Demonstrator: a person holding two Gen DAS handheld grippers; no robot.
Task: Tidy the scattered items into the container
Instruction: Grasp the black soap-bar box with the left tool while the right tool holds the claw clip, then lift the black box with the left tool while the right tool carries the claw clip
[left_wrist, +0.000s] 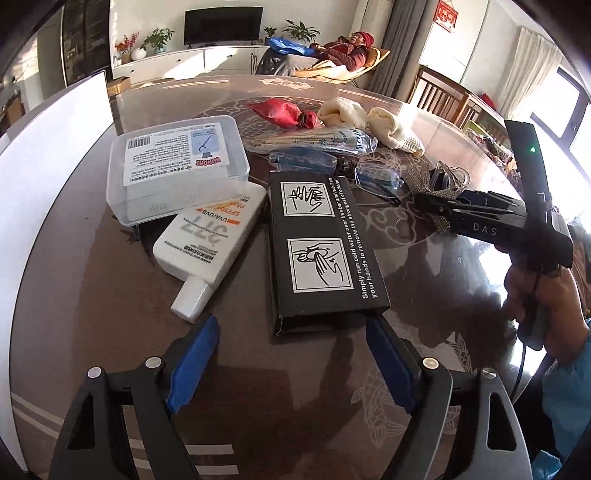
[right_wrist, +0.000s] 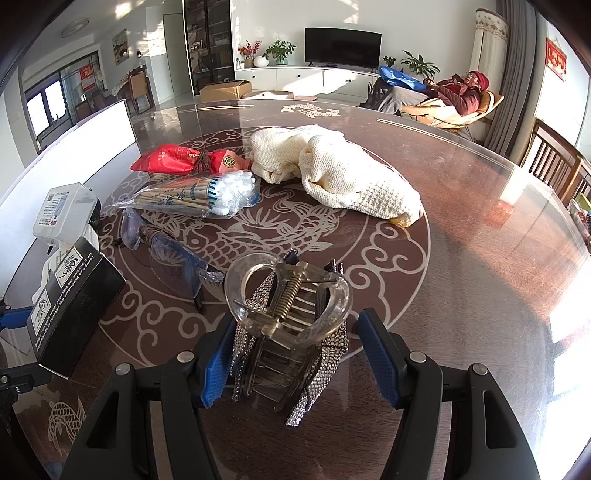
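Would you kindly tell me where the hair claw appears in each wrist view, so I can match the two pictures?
Left wrist view: the hair claw lies right of centre on the table, at the tip of the right gripper.
Right wrist view: the claw sits bottom centre, between the open fingers.
Shared landmark: the black box, left of the claw in both views.

The sunscreen bottle (left_wrist: 208, 243) lies partly under the clear plastic box (left_wrist: 177, 166), its upper end hidden. In the right wrist view the black carton (right_wrist: 74, 306) covers most of that bottle, and the white container (right_wrist: 74, 147) is cut off by the left edge. The small print on the box label (left_wrist: 173, 155) is too small to read. Beside the hair claw (right_wrist: 291, 325), the spectacles (right_wrist: 166, 251) have a far lens blurred by glare.
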